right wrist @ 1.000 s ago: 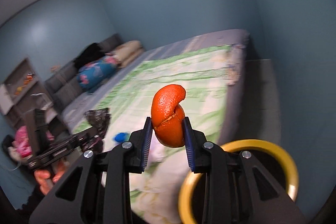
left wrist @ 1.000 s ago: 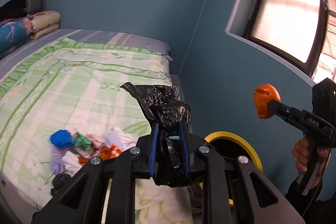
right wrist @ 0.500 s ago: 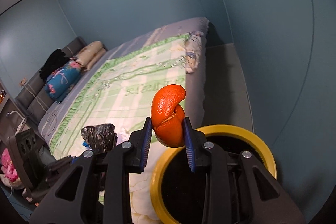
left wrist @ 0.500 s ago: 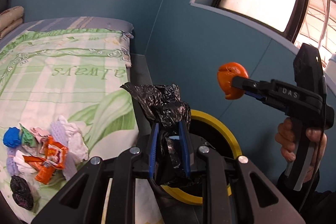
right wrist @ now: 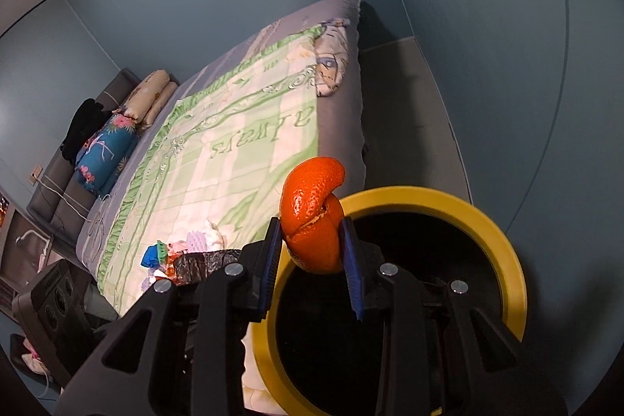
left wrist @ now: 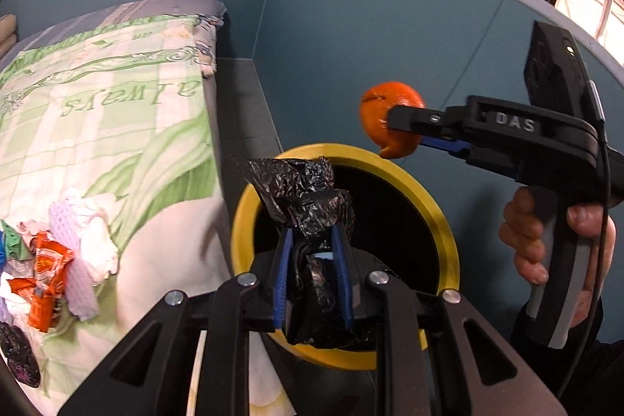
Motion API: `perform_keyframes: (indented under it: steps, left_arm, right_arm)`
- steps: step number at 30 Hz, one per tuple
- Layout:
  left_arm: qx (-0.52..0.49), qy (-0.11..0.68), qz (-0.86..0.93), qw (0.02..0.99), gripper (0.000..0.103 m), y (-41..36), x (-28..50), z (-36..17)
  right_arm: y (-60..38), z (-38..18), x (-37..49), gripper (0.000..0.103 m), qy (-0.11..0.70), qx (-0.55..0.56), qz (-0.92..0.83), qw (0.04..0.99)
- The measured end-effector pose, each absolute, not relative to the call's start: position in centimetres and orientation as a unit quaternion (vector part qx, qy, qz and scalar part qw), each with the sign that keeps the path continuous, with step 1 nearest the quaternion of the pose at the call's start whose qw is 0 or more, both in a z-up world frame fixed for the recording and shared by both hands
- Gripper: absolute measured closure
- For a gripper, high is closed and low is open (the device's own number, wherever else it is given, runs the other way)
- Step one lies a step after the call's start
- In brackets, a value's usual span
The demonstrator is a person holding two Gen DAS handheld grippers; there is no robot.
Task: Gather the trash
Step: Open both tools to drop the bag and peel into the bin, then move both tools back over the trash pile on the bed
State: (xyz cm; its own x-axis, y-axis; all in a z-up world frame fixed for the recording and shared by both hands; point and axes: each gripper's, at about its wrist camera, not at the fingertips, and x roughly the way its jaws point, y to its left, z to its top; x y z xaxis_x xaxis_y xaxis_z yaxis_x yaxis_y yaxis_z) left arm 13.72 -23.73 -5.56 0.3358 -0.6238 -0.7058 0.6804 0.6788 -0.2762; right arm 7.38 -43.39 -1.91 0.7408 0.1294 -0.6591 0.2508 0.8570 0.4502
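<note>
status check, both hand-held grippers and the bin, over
Left hand-held gripper shut on black plastic bag. Right hand-held gripper shut on orange peel. Both over yellow-rimmed bin; opening unobstructed.

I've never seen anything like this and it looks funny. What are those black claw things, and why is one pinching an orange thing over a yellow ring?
Those claws are not a robot. A person holds a two-finger grabber in each hand, and each grabber carries a small camera looking along its fingers. That gives two pictures.

In the left camera's picture, the left gripper is shut on a crumpled black plastic bag. You also see the person's hand holding the other grabber.

In the right camera's picture, the right gripper pinches an orange peel.

The yellow ring is the rim of a trash bin, dark inside. Both grabbers hang over it, probably about to drop their trash in.

Beside the bin is a bed with a green quilt. More trash lies piled there: wrappers, tissues and bits of foam.
</note>
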Motion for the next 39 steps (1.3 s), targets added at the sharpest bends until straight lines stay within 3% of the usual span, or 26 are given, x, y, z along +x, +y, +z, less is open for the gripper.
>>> perform_keyframes:
  steps: [3, 5, 10, 12, 16, 21, 39]
  left_arm:
    - [0.039, 0.417, -0.403, 0.814, 0.084, -24.4, 13.6, -6.1]
    - [0.038, 0.416, -0.406, 0.813, 0.079, -24.4, 12.8, -6.0]
    - [0.025, 0.410, -0.399, 0.820, 0.048, -23.6, 12.5, -5.7]
    - [0.019, 0.408, -0.392, 0.824, 0.039, -23.1, 12.4, -5.4]
    - [0.005, 0.398, -0.371, 0.839, 0.024, -21.6, 12.8, -4.7]
    - [-0.022, 0.388, -0.341, 0.856, 0.020, -18.9, 13.9, -3.6]
    - [-0.026, 0.308, -0.227, 0.924, 0.014, -7.8, 13.6, 1.8]
  right_arm:
    - [-43.9, -2.9, 7.5, 0.071, 0.364, 0.275, -0.034, 0.889]
    - [-44.2, -3.4, 7.6, 0.070, 0.367, 0.277, -0.040, 0.887]
    - [-44.8, -3.4, 7.0, 0.061, 0.359, 0.277, -0.067, 0.889]
    - [-44.9, -3.4, 6.9, 0.054, 0.355, 0.269, -0.077, 0.892]
    - [-44.9, -3.3, 7.0, 0.051, 0.351, 0.269, -0.074, 0.894]
    - [-44.6, -2.3, 6.6, 0.044, 0.321, 0.252, -0.076, 0.910]
    - [-36.9, 2.6, 9.1, 0.038, 0.281, 0.185, 0.042, 0.941]
